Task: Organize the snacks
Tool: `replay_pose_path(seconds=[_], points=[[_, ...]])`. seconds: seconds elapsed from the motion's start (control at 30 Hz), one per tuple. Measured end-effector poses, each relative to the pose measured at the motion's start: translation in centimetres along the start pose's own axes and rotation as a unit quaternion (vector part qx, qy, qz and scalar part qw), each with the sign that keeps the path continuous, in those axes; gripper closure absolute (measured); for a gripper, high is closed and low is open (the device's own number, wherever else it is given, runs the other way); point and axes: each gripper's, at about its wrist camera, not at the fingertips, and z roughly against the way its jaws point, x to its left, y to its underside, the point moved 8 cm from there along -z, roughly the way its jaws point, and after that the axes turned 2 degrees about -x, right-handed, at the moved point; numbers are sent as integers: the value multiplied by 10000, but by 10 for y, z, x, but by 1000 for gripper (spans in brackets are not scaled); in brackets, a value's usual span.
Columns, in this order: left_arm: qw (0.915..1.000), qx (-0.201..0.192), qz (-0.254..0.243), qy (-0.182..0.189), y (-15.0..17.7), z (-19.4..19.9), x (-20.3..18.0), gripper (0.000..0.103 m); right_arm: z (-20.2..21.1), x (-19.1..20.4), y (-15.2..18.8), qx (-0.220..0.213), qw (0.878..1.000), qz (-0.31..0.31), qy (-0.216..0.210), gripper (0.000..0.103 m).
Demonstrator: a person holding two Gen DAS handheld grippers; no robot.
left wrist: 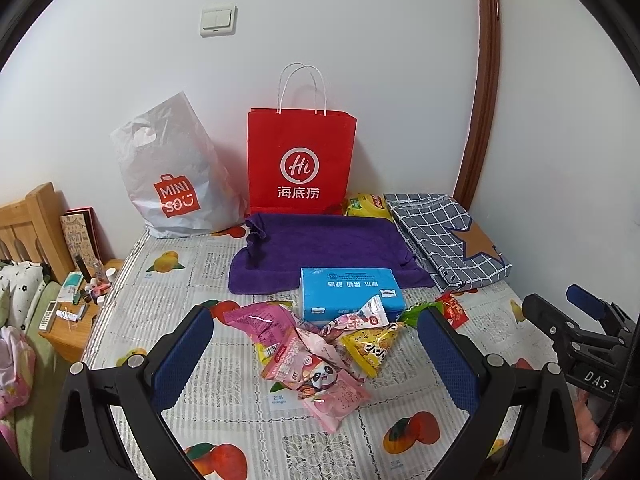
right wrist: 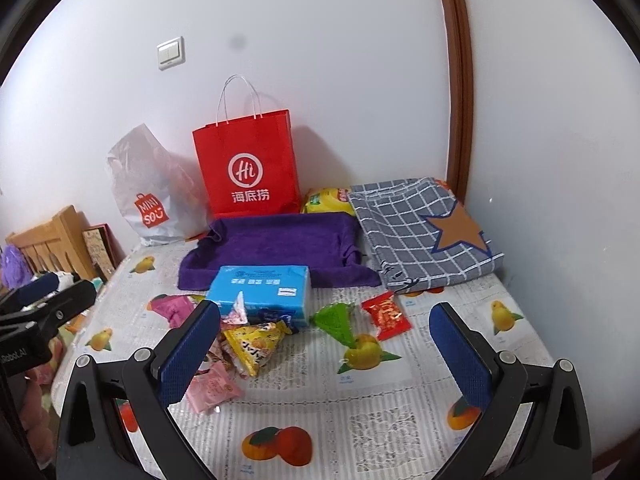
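Both held low over the table, left gripper [left wrist: 314, 354] and right gripper [right wrist: 326, 350] spread wide, empty; snack packets [left wrist: 320, 350] heaped loose before upright red bag [left wrist: 300, 160], contents unseen.

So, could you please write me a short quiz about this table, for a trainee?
1. True or false: the blue tissue pack lies partly on the purple towel.
2. Which bag stands upright against the wall? A. the red paper bag B. the white plastic bag C. the checked cloth bag
3. Fill in: both the left gripper and the right gripper have their jaws ____.

Key: 1 true. 2 A; the white bag slumps and the checked one lies flat. 3 open, holding nothing.
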Motion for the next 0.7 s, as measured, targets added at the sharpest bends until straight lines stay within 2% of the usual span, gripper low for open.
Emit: replay_pose_path(seconds=[0.43,0.7], points=[[9999,46,102,-36,4,-7,8,1,-3,4,2,-69,9999,-15,-140,0],[9999,92,112,-71,8,-20,9,1,-11,12,5,-112,9997,227,-34,0]])
